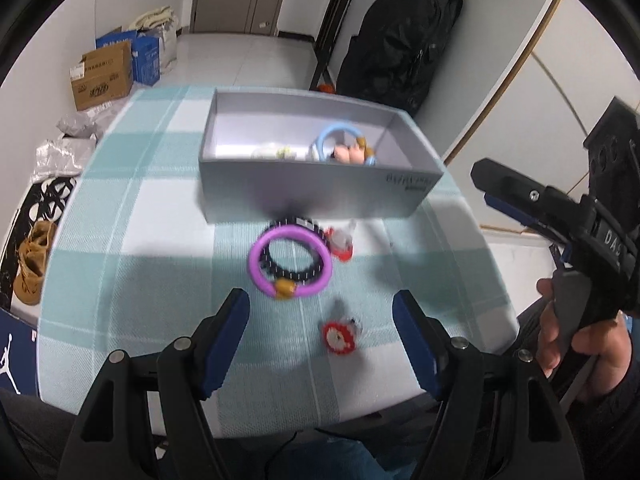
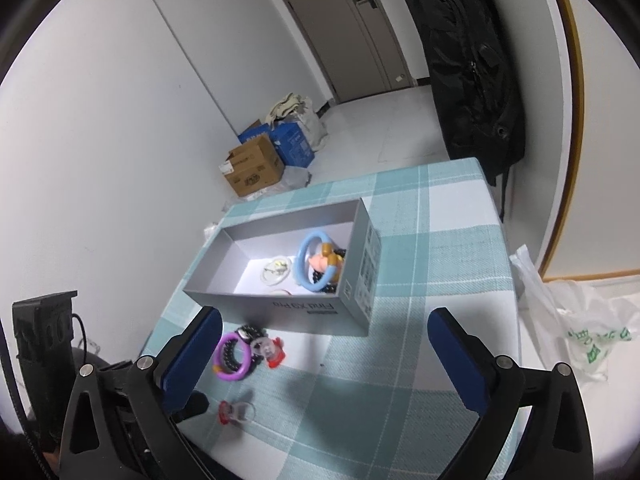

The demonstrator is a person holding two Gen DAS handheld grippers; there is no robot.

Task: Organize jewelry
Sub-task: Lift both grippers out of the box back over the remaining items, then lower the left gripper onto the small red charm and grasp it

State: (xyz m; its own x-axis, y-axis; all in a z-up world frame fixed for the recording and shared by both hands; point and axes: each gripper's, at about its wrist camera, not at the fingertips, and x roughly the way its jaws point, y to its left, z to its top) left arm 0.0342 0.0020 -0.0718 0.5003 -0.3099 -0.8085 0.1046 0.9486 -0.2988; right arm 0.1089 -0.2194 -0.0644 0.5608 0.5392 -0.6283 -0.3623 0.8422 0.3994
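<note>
Table (image 1: 132, 216), checked cloth. Grey box (image 1: 316, 196), centre frame: holds blue ring (image 2: 310, 262), small pale pieces. Just below box: purple ring (image 1: 290, 266) over black bead bracelet (image 1: 288, 270), red charm (image 1: 342, 246) beside it. Second red charm (image 1: 340, 338) lower centre. Left hand-held gripper (image 1: 320, 344): spread, empty. Right hand-held gripper (image 2: 324, 360): spread, empty.
</note>
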